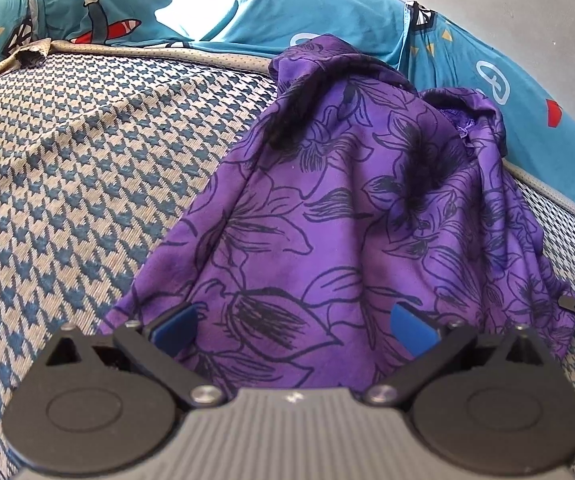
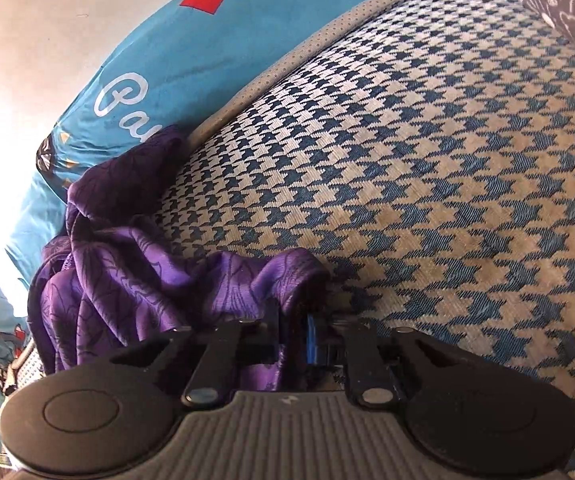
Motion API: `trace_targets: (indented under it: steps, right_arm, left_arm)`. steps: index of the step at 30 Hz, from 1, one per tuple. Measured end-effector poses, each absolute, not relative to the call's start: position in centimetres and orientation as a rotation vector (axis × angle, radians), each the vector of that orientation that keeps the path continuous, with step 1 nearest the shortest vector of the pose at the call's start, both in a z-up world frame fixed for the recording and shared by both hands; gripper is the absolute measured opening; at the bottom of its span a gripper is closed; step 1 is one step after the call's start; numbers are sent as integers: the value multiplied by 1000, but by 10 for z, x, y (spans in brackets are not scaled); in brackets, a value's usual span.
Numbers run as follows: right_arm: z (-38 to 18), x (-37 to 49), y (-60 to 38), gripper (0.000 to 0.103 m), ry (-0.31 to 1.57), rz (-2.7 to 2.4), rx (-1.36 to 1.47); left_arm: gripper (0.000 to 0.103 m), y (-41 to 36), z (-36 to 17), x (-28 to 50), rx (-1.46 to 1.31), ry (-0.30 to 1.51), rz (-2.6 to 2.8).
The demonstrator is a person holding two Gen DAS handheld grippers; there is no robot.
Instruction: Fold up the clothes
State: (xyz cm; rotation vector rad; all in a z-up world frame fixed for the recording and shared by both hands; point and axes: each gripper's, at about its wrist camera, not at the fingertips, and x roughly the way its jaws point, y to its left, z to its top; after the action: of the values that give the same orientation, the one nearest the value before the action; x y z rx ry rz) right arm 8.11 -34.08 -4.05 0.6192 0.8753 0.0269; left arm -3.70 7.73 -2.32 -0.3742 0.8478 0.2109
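right gripper (image 2: 293, 334) fingertips buried in bunched purple garment (image 2: 127, 280) folds

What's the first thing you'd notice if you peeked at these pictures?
The shiny purple cloth with black flower outlines jumps out first, lying rumpled on the blue-and-cream houndstooth bed cover. Next comes the bright teal sheet with cartoon prints, bunched along the far edge behind it. Up close, the right tool is shut on a gathered bit of the purple cloth, while the left tool hangs open over the cloth's near edge.
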Motion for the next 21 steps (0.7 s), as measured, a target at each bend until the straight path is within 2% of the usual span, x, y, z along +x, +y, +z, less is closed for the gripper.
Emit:
trace_targets:
  steps: [14, 21]
  right_arm:
    - [11, -7, -331, 10, 642, -168, 497]
    - [17, -60, -335, 9, 631, -263, 448]
  left_arm:
    - [103, 99, -18, -61, -437, 808, 253]
    - [103, 115, -13, -78, -474, 790, 283]
